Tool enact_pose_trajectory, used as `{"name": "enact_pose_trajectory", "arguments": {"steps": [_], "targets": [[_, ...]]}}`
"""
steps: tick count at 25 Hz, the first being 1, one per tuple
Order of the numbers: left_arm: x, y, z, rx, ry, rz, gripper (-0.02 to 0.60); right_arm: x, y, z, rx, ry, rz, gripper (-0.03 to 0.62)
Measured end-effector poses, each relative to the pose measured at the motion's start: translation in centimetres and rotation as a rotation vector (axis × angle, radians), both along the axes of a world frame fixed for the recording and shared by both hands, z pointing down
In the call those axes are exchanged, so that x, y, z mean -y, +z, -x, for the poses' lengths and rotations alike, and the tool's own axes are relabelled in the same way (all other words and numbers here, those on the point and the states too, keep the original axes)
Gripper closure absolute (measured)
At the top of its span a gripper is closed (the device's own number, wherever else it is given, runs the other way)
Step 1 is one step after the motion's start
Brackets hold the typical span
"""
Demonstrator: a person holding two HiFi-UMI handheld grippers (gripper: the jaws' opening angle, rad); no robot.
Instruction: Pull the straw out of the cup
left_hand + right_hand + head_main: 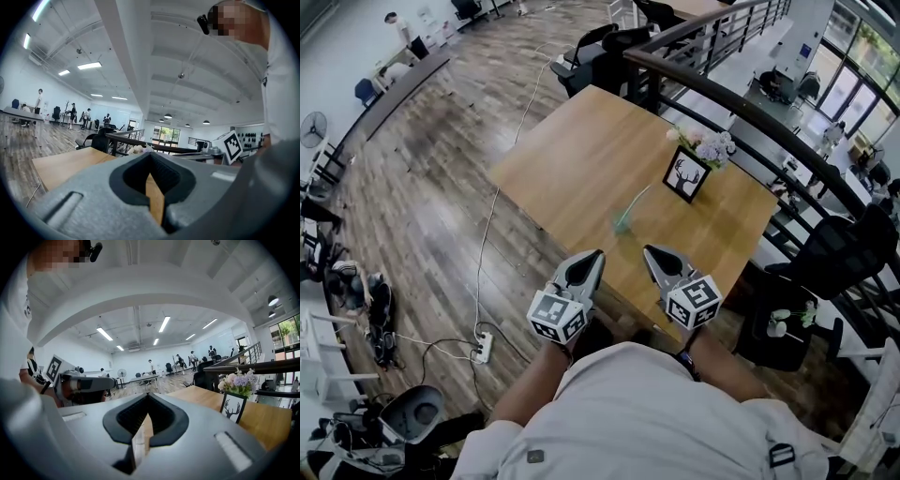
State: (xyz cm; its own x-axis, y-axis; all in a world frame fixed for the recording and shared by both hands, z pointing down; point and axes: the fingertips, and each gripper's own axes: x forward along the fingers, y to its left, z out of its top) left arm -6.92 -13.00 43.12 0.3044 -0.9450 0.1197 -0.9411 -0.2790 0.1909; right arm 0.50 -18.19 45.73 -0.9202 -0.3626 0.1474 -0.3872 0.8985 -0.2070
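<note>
Cup [622, 223], small and blurred, apparently pale green, stood near middle of wooden table [572, 159]. Straw [638, 198] was in it, leaning toward deer picture frame [686, 175]; flowers [710, 145] just behind frame. Left gripper [596, 255] and right gripper [649, 251] were at near table edge, apart from cup. Both had jaws together, nothing between.
</note>
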Motion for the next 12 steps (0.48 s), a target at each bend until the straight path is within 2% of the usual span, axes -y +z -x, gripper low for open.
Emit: {"name": "enact_pose_trajectory", "arguments": {"steps": [4, 12], "targets": [[2.3, 1.0, 1.0, -0.005, 0.024, 0.018, 0.578, 2.3, 0.9, 0.9, -0.008, 0.029, 0.018, 0.582], [8.4, 2.7, 4.0, -0.02, 0.127, 0.059, 0.578, 7.1, 3.3, 4.4, -0.053, 0.108, 0.067, 0.56]]}}
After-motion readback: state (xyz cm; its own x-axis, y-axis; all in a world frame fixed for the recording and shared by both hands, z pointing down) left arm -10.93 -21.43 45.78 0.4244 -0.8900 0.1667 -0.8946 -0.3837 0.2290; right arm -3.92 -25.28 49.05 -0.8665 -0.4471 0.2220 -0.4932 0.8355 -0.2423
